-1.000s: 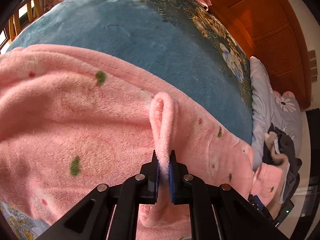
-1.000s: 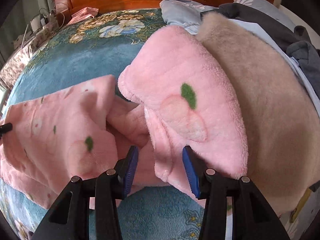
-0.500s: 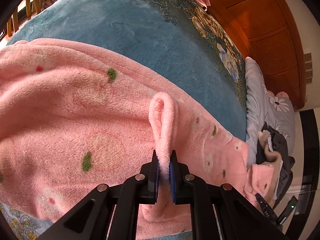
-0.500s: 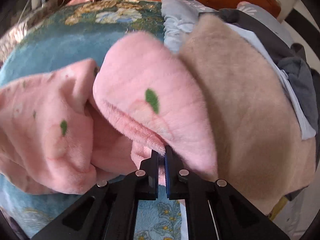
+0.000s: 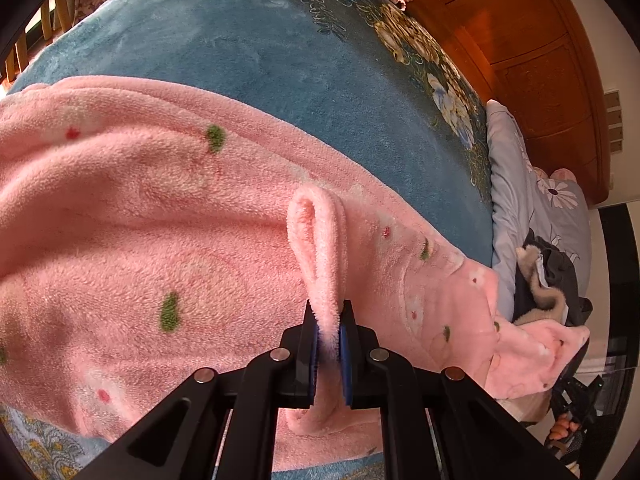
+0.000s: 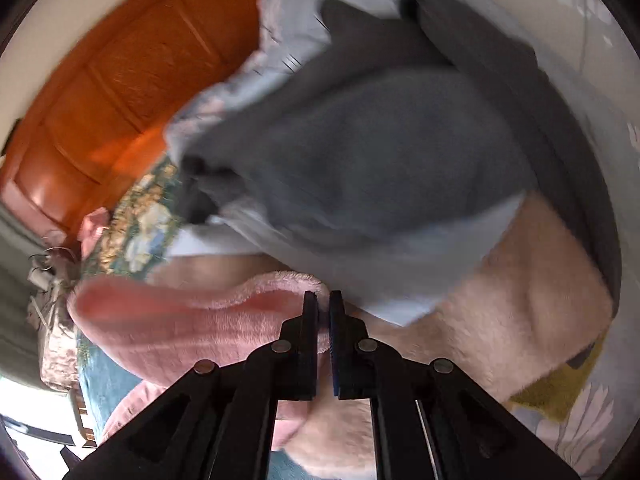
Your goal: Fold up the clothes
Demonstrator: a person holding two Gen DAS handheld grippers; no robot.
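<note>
L gripper (image 5: 329, 322) was clamped on a pinched-up loop of the pink fleece garment (image 5: 168, 248), fold standing upright right at the tips. Rest of the garment lay spread on the blue blanket (image 5: 280, 64), mostly to the gripper's left and ahead; a narrower stretch ran off to its right toward the clothes pile (image 5: 552, 276).

R gripper (image 6: 324, 312) had its jaws nearly together. Pink fleece (image 6: 192, 320) sat at the left jaw and below the tips, but the view was motion-blurred, so I can't tell if anything was really pinched. Ahead of it: grey garment (image 6: 380, 152), beige fuzzy one (image 6: 520, 300) to the right.

Key relation, as a guess: garment's long axis ran left-right across the L gripper, from the wide part at left to the end near the pile at right. L hand held the middle edge; R was nearer the pile-side end. Any fold would likely turn on that line.
</note>
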